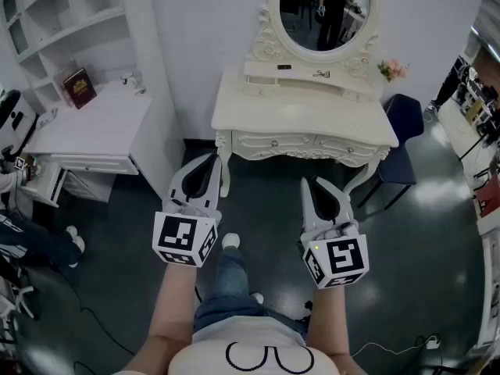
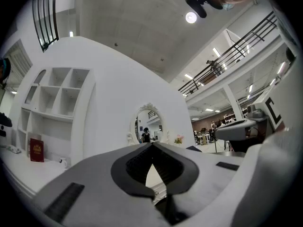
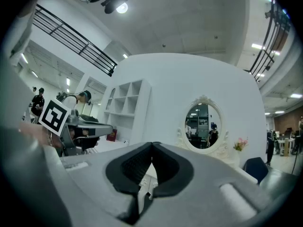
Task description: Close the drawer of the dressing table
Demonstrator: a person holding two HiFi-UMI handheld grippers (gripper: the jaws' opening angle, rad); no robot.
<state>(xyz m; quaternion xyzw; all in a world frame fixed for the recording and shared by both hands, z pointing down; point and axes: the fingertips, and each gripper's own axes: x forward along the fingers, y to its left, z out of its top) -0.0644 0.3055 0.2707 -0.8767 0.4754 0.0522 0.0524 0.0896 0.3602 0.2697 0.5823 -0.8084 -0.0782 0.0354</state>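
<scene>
1. Standing against the white wall (image 1: 203,45), the cream dressing table (image 1: 305,119) has carved edging, curved legs and an oval mirror (image 1: 324,10).
2. Its drawer (image 1: 273,141) sits flush in the carved front.
3. The left gripper (image 1: 212,162) and right gripper (image 1: 316,187) have their jaws pressed together, empty, apart from the table.

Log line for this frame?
left gripper shut, empty | right gripper shut, empty | both short of dressing table, no contact | front drawers look flush
</scene>
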